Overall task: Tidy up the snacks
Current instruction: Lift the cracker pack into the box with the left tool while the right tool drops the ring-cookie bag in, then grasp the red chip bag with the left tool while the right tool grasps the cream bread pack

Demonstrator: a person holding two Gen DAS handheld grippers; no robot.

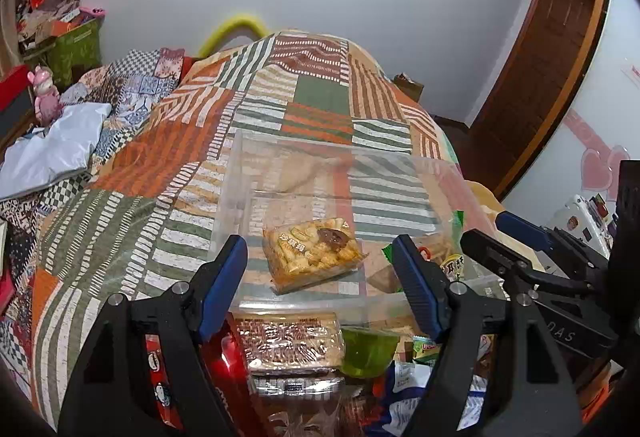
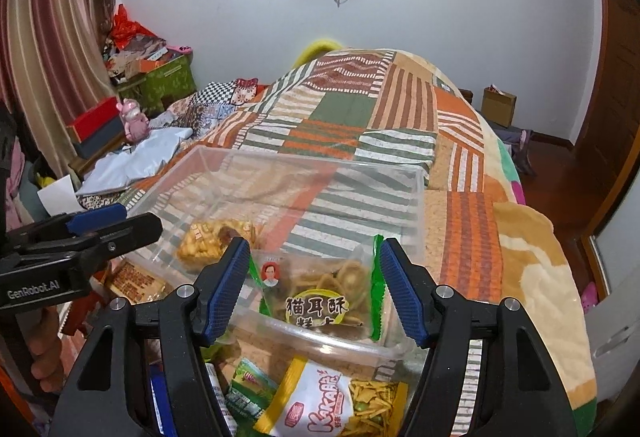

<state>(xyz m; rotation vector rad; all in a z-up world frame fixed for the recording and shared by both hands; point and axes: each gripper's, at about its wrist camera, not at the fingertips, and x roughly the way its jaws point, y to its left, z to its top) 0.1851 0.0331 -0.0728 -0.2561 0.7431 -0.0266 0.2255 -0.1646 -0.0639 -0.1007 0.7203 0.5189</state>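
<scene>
Patchwork bedding (image 1: pixel 304 85) is lying under a clear plastic bin (image 1: pixel 240 173), which is holding an orange cracker packet (image 1: pixel 314 251) at left and a green-edged crisps packet (image 2: pixel 320 291) at right. Both the left gripper (image 1: pixel 320 277) and right gripper (image 2: pixel 312 291) are hovering wide open over its near rim, gripping nothing, while more snack packets (image 2: pixel 316 401) are lying nearer.

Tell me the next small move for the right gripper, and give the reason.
Probably pull the right gripper back toward the loose pile and pick the Kakabe packet. Its jaws stand open and empty, the green-edged cat-ear crisp packet between them already lies inside the clear bin beside the yellow cracker pack, and several snacks lie outside the near rim.
</scene>
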